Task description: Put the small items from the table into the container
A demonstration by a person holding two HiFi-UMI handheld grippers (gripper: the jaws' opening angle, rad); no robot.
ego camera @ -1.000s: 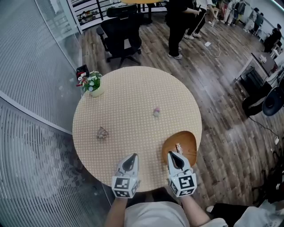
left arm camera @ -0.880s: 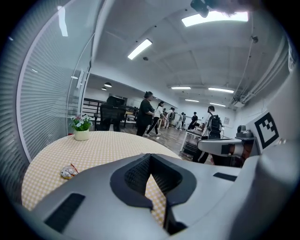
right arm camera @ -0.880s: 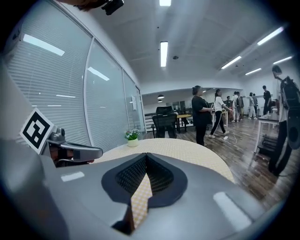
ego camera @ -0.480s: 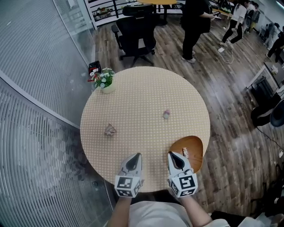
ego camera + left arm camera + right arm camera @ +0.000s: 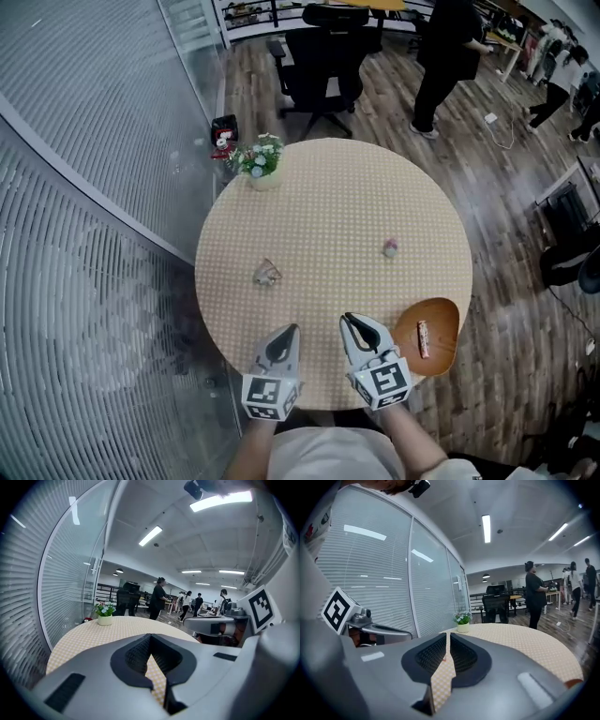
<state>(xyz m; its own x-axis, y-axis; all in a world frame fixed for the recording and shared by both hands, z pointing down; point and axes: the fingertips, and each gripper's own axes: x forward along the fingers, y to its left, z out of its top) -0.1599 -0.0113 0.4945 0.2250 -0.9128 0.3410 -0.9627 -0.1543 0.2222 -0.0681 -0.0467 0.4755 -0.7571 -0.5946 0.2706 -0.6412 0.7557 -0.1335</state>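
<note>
- Plant (image 5: 262, 157) stood at the table's (image 5: 328, 202) far left edge. It was no part of the job.
- Wrapper (image 5: 267, 274) lay on the left half of the table, well apart from the dish. It looked like a crumpled, shiny scrap. I judged it very light and soft, likely to crush flat and slide on the cloth. The best hold seemed a pinch across its bulkiest middle, from above.
- Left gripper (image 5: 287, 334) hovered over the near edge, nearest the wrapper but clear of it. Its fingers were closed tip to tip with nothing between them.
- Right gripper (image 5: 352, 324) hovered just beside the left one. Its fingers were also pressed together and empty, and it was angled toward the table's middle.
- Pink item (image 5: 390, 247) sat right of centre, beyond the right gripper and apart from the dish. It was too small to identify. It was probably light and rounded, so it might roll or skid away. Fingers would have to open and come down on both sides of its narrow width.
- Dish (image 5: 442, 317), brown and oval, sat at the near right edge, partly overhanging.
- Bar (image 5: 423, 339) already lay inside the dish, so two items were left on the table.
</note>
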